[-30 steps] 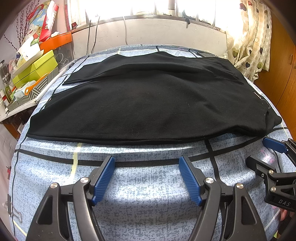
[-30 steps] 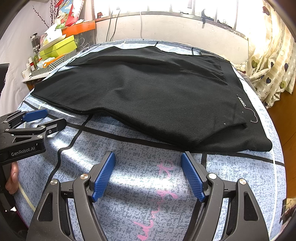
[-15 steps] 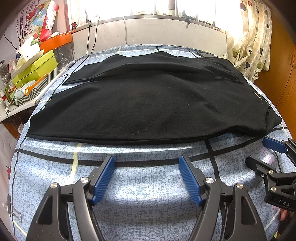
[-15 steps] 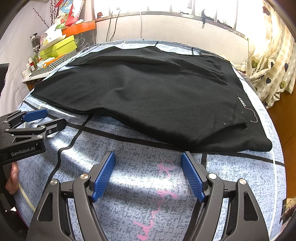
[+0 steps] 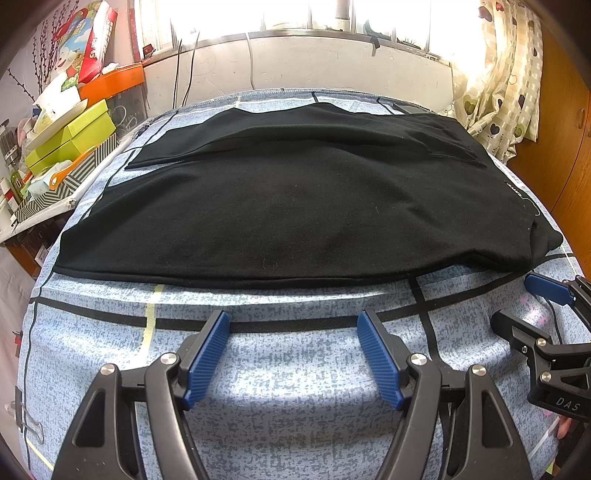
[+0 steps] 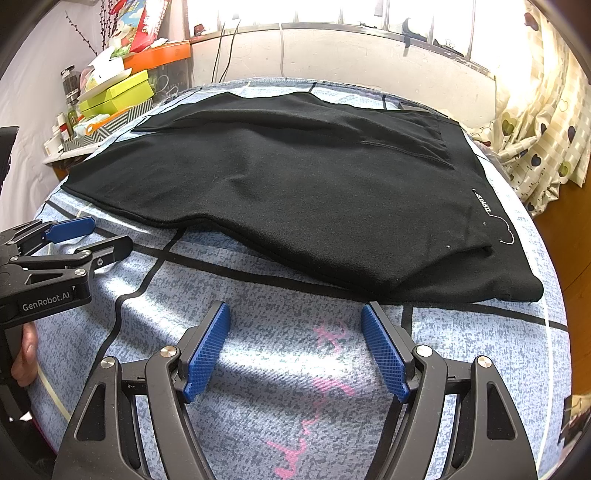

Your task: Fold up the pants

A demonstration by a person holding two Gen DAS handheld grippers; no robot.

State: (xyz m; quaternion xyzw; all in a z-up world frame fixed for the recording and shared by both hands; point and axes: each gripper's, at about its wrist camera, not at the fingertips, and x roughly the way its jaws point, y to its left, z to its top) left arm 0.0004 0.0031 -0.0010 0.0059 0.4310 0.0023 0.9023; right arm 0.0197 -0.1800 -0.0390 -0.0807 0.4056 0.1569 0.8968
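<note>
Left gripper [image 5: 293,325]: jaws spread wide, blue ribbed pads [image 5: 207,356] holding nothing, poised over the bare near strip of the bed [image 5: 295,413]. It shows also at the left edge of the right wrist view [image 6: 88,236], jaws likewise apart, with a bit of the person's hand [image 6: 26,363] behind it.

Right gripper [image 6: 295,317]: jaws spread wide, nothing between the pads [image 6: 386,360], also above the near strip, over pink markings [image 6: 325,369] on the cover. In the left wrist view it sits at the right edge [image 5: 532,306], near the right-hand corner of the garment but apart from it.

Bed cover: mottled blue-grey with black grid lines [image 5: 280,326] and a pale yellow stripe [image 5: 149,321].

Pants [image 5: 295,199]: black, lying flat across the middle of the bed, spanning almost from its left edge to its right edge. The near hem runs just beyond both grippers; neither touches it. A second layer of the fabric lies toward the far edge. A small white label [image 6: 482,203] and a loose white thread [image 6: 508,232] sit near the right edge of the garment.

Beyond the bed's left edge: shelf with lime-green boxes [image 5: 70,140] and an orange tray [image 5: 110,83]. Far side: white wall under a bright window [image 5: 295,14]. Far right: heart-print curtain [image 5: 506,81].
</note>
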